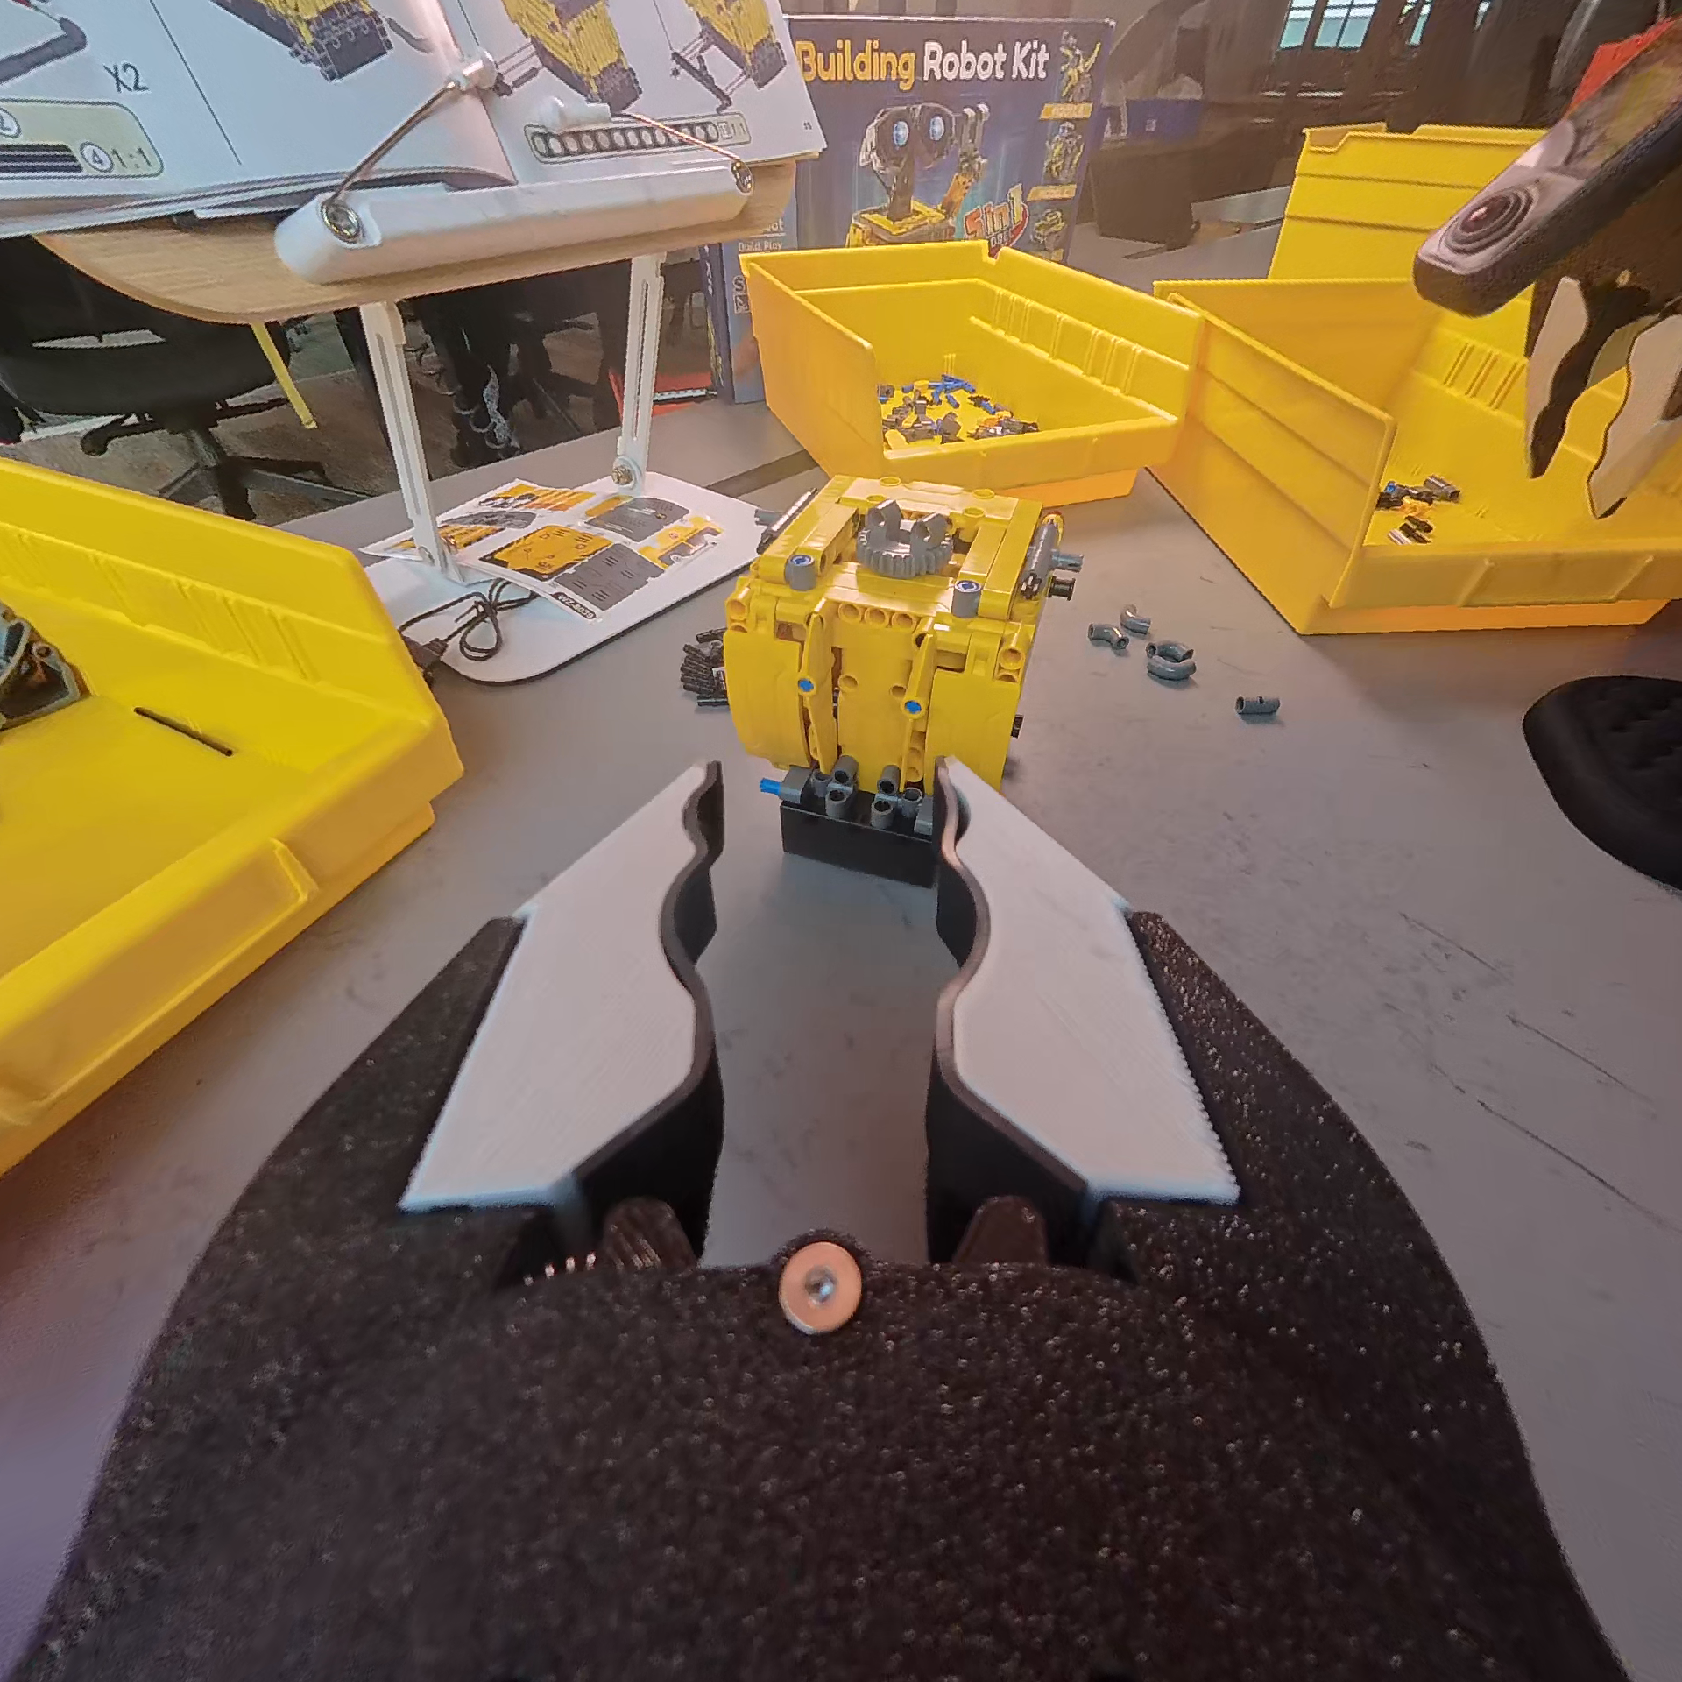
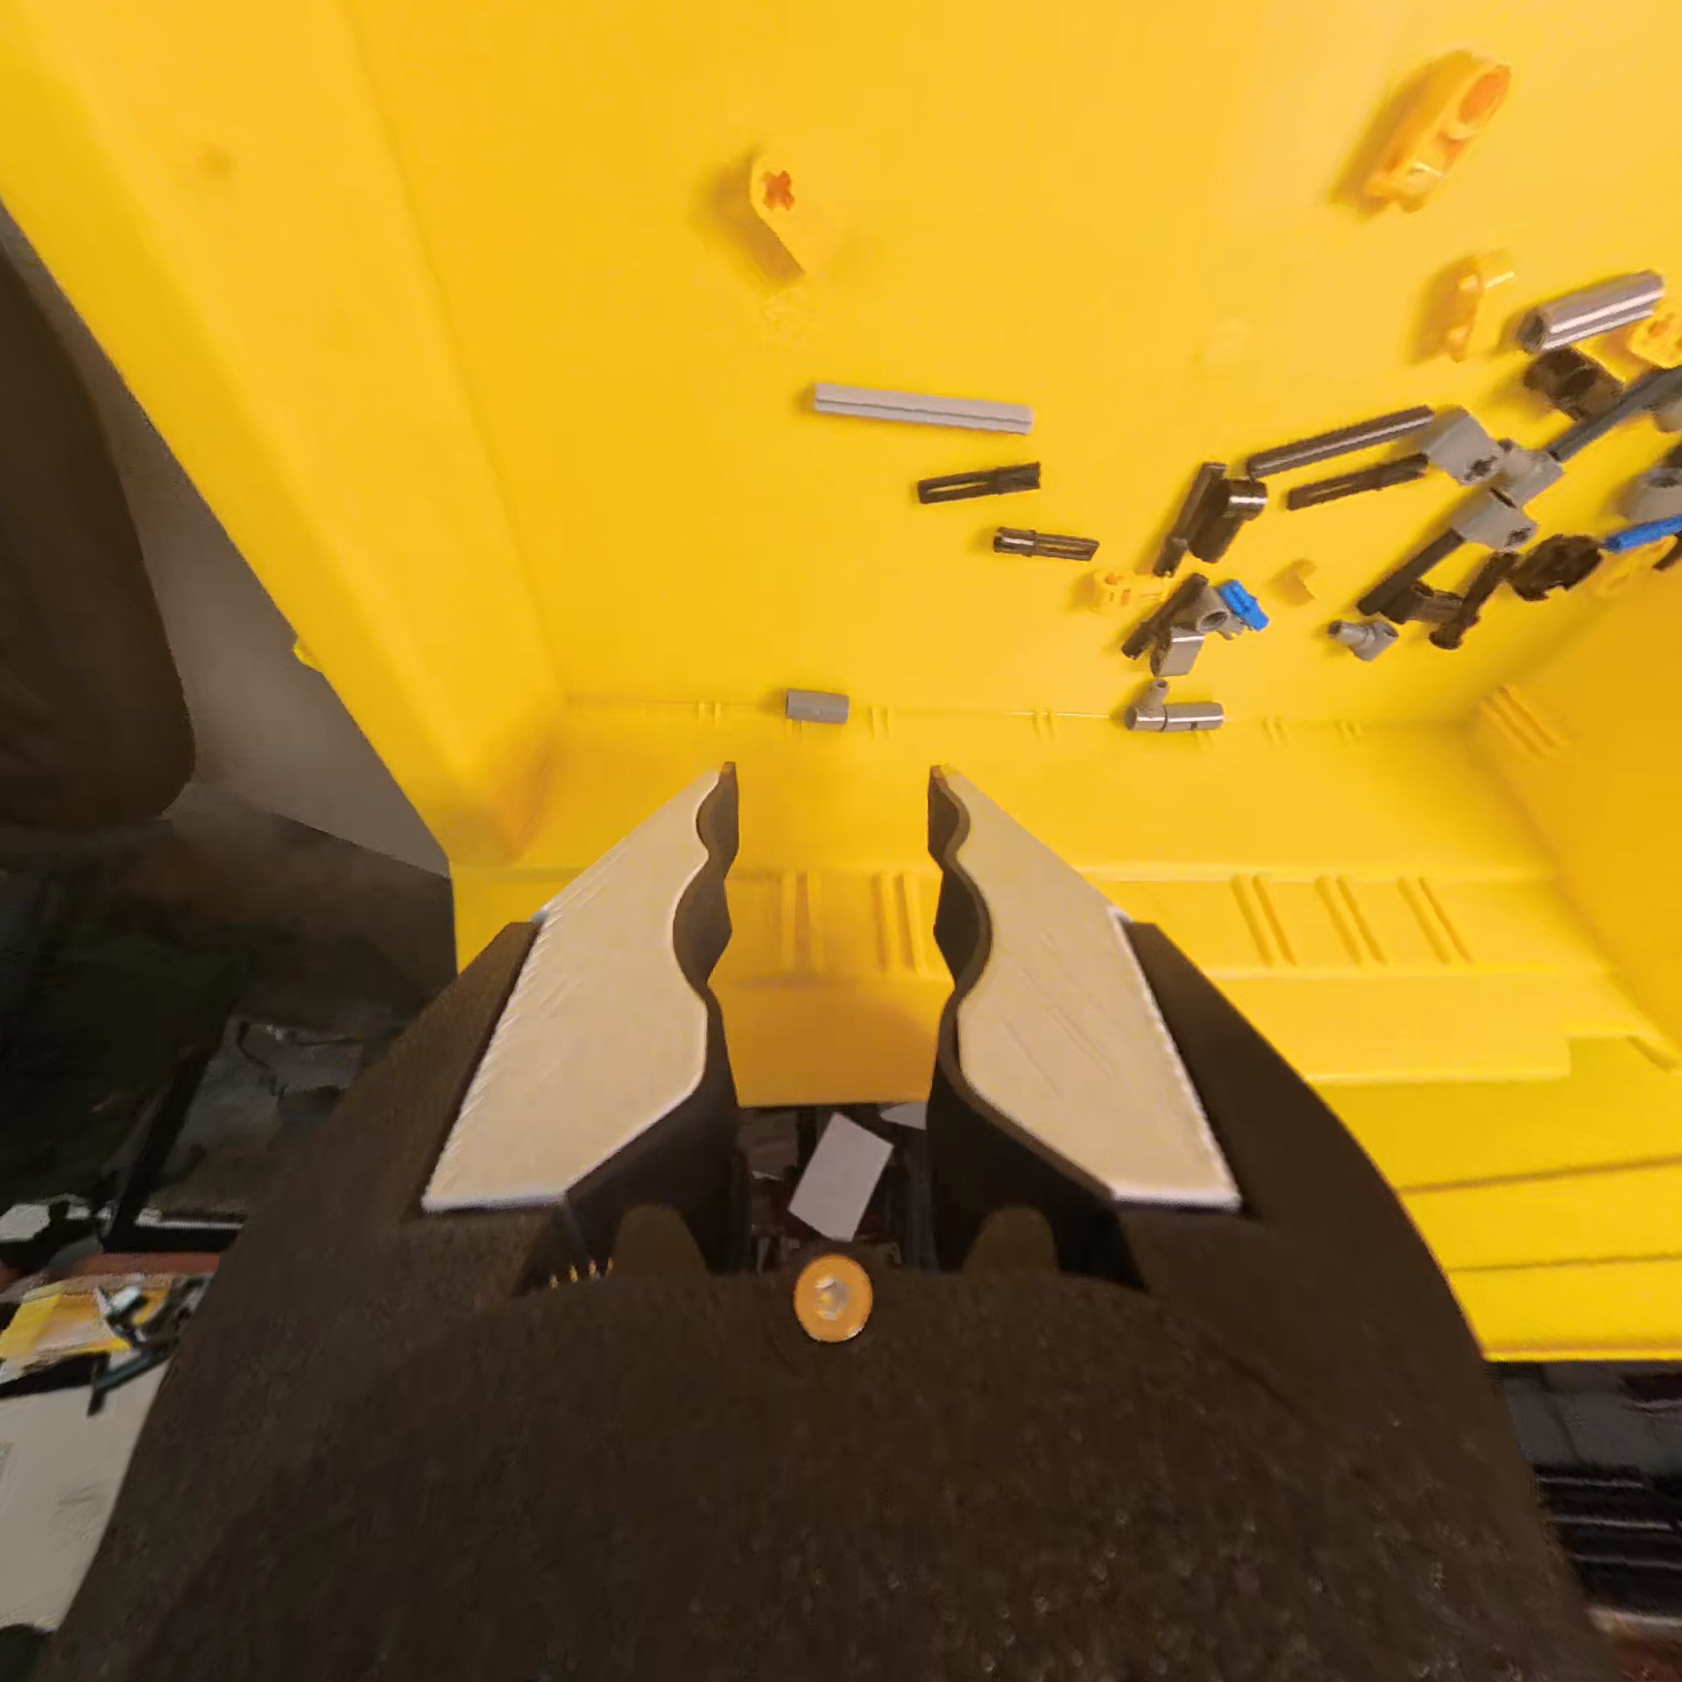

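A yellow brick-built model [image 1: 874, 655] with a grey gear [image 1: 901, 537] on top stands on the grey table on a black base [image 1: 856, 842]. My left gripper [image 1: 830, 783] is open, its fingertips on either side of that base; the right fingertip [image 1: 951, 801] is at its edge. My right gripper [image 2: 833, 774] is open and empty, hovering over the floor of a yellow bin [image 2: 637, 455] with loose parts: a grey axle [image 2: 919, 410], black pins [image 2: 978, 482] and a short grey tube [image 2: 816, 705]. It also shows in the left wrist view [image 1: 1570, 487], above the right bin [image 1: 1274, 455].
A second yellow bin [image 1: 910, 319] with small parts stands behind the model and a third [image 1: 182, 728] at the left. An instruction booklet [image 1: 364, 91] on a white stand and a kit box [image 1: 947, 136] stand at the back. Loose grey pieces [image 1: 1156, 646] lie right of the model. The grey axle [image 2: 919, 410] lies some 7 cm from my right tips, 45 cm from my left tips.
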The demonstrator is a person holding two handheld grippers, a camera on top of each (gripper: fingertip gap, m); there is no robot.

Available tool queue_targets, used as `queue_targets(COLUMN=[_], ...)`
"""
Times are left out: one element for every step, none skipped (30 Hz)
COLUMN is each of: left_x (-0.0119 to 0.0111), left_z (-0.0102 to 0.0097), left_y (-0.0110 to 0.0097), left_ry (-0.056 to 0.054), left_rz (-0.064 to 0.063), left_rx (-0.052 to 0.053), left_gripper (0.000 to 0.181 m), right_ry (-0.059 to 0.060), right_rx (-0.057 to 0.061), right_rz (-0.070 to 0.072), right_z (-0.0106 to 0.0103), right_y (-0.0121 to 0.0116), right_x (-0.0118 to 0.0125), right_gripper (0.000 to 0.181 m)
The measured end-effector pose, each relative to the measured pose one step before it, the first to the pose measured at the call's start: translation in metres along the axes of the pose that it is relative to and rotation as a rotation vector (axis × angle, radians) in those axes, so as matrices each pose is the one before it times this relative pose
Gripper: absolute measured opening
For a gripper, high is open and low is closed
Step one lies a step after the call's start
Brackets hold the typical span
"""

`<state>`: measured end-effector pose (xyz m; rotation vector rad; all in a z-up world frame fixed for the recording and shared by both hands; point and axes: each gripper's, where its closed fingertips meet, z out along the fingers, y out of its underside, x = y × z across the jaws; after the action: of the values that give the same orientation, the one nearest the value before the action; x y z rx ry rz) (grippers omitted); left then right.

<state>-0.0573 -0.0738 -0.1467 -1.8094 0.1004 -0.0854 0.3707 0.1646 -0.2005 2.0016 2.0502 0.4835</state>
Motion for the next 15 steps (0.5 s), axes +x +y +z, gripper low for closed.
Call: queue_targets(left_x=[0.00053,0.00017,-0.00006,-0.00056,-0.00051,-0.00062,-0.00042,-0.00026,-0.00013,0.00006,0.0001,-0.00005,-0.00023,-0.00021,-0.00042], left_z=[-0.00037,-0.00054,-0.00079,-0.00086,-0.00061,-0.00047,-0.00029,-0.0001,0.00002,0.00014,0.00018,0.00006,0.00016,-0.00003,0.00007], left_y=[-0.00042,-0.00058,-0.00105,-0.00104,-0.00092,-0.00049,-0.0002,0.00011,0.00025,0.00036,0.0003,0.00021,0.00029,0.0003,0.00025], left_ry=[0.001,-0.0007,-0.0021,-0.0025,-0.0015,-0.0006,-0.0002,-0.0004,-0.0001,0.0003,0.0001,-0.0004,-0.0007,-0.0006,-0.0007], left_rz=[0.0021,0.0029,0.0024,0.0004,-0.0017,-0.0028,-0.0025,-0.0012,0.0001,0.0009,0.0013,0.0011,0.0002,-0.0009,-0.0013], left_rx=[0.0008,0.0016,0.0034,0.0043,0.0036,0.0024,0.0013,0.0001,-0.0012,-0.0015,-0.0011,-0.001,-0.001,-0.0007,-0.0005], left_gripper=[0.045,0.045,0.045,0.045,0.045,0.045,0.045,0.045,0.045,0.045,0.045,0.045,0.045,0.045,0.045], right_ry=[-0.0111,-0.0171,-0.0009,0.0014,-0.0082,-0.0086,0.0038,0.0052,-0.002,-0.0053,0.0037,0.0083,0.0064,0.0014,-0.0005], right_rx=[-0.0146,-0.0102,-0.0177,-0.0213,-0.014,-0.0134,-0.0171,-0.0201,-0.0079,-0.0046,-0.0099,-0.012,-0.0102,-0.0077,-0.0088], right_rz=[-0.0134,-0.0066,-0.0089,-0.0109,-0.0058,-0.0033,-0.0047,-0.0055,-0.0067,-0.0004,-0.0021,-0.0061,-0.0081,-0.0058,-0.0056], right_z=[0.0036,0.00429,0.00453,0.00453,0.00403,0.00369,0.00328,0.00278,0.00223,0.00175,0.00152,0.00142,0.00163,0.00154,0.00028], right_y=[-0.00177,-0.00194,-0.00021,0.00058,-0.00049,-0.00045,0.00039,0.00132,-0.00047,-0.00095,0.00003,0.00058,0.00047,0.00006,0.0006], right_x=[-0.00289,-0.00284,-0.00006,0.0004,-0.00105,-0.00101,0.00084,0.00096,-0.00033,-0.00059,0.00068,0.00138,0.00113,0.00047,0.00013], right_gripper=[0.041,0.041,0.041,0.041,0.041,0.041,0.041,0.04,0.04,0.039,0.037,0.034,0.031,0.028,0.028])
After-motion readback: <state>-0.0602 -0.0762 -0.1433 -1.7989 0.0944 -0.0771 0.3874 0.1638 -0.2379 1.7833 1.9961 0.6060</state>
